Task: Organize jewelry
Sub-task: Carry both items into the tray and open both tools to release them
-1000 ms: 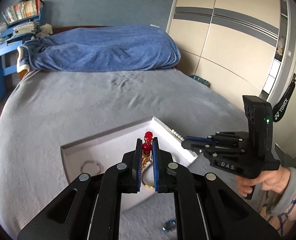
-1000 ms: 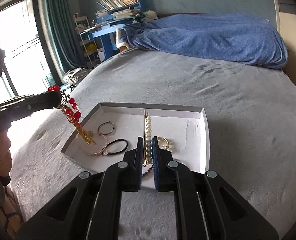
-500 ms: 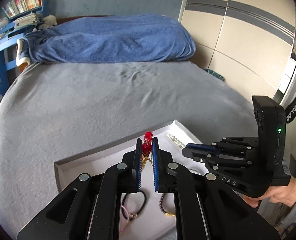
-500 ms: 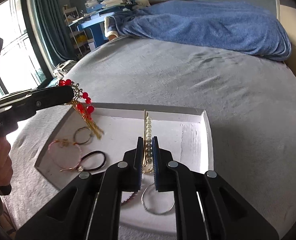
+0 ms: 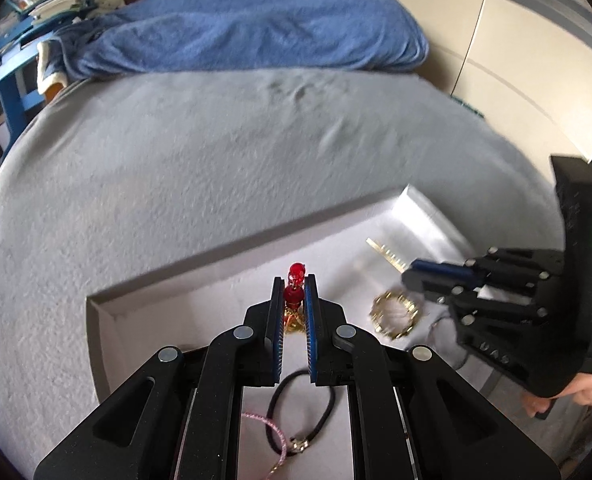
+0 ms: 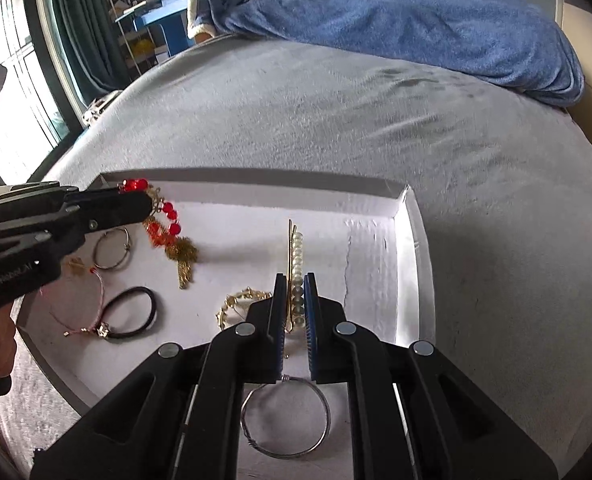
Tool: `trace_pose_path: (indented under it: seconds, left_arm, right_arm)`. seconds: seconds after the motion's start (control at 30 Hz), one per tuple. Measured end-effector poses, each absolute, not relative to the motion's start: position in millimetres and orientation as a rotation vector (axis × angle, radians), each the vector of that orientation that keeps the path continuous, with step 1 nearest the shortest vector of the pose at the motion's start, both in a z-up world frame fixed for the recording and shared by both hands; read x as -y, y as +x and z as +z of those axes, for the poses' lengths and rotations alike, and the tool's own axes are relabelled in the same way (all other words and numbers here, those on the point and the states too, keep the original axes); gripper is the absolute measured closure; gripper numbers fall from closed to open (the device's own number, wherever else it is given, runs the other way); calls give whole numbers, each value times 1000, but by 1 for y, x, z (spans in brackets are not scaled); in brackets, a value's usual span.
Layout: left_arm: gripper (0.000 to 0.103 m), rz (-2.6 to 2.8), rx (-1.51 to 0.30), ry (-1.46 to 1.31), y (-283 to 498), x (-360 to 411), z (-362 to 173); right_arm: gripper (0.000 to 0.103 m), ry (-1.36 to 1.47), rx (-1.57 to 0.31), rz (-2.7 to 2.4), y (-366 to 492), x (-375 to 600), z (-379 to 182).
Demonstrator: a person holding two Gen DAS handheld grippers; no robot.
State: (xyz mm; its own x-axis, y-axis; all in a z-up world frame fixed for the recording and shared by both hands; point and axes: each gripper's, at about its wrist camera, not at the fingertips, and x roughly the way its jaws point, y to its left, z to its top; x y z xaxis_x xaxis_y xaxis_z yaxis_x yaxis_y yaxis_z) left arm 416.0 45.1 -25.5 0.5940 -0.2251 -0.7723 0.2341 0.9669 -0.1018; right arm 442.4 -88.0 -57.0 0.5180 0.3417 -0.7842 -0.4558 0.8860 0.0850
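Note:
A white tray (image 6: 408,240) lies on the grey bed. My left gripper (image 5: 294,280) is shut on a red-bead ornament (image 5: 296,270) with gold tassels; in the right wrist view the ornament (image 6: 167,232) hangs low over the tray's left part, its tassel touching the floor. My right gripper (image 6: 294,284) is shut on a pearl hair clip (image 6: 297,252) whose tip rests on the tray. In the tray lie a gold bracelet (image 6: 235,304), a black hair tie (image 6: 133,316), a pink cord bracelet (image 6: 95,304) and two silver rings (image 6: 111,248) (image 6: 285,420).
The grey bed (image 6: 376,112) spreads all around the tray. A blue blanket (image 6: 396,20) lies heaped at the far end. A blue shelf (image 6: 167,4) and curtain stand beyond the bed's left, wardrobe doors (image 5: 516,40) at the right.
Both grippers have moved forward and down over the tray. The red ornament's tassel now reaches the tray floor, and the pearl clip lies lower in the tray.

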Motion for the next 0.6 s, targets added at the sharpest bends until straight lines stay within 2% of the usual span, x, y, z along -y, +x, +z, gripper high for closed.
trace_pose_path:
  seconds: [0.13,0.23,0.3,0.33,0.4,0.47,0.57,0.6]
  left_arm:
    - [90,-233,-926,24,416,-46,-32]
    - [72,-210,-924,34,415,-47,-34]
    - [68,-208,-926,39,413,-47,-35]
    - [65,-209,-928,41,412,-47,-36]
    - [43,-206,-918,48,409,-45,-34]
    - [39,-211,-896,48,404,-43,-29]
    - [36,-217,-880,44,399,-41,-22]
    - [25,-212,-867,37,394,-42,-17]
  right_arm:
    - [94,-155,-919,473,441,87,-63]
    - [94,-155,-922,467,441,88,-66]
    - [91,-151,-923,464,441,88,-66]
    - [86,-149,-925,463,442,88,-65]
    - [75,-139,-919,467,441,89,-63]
    - [61,-128,-909,477,438,89,-60]
    - [54,-115,-883,489,430,91,-53]
    - [53,-109,-877,492,429,91,-50]
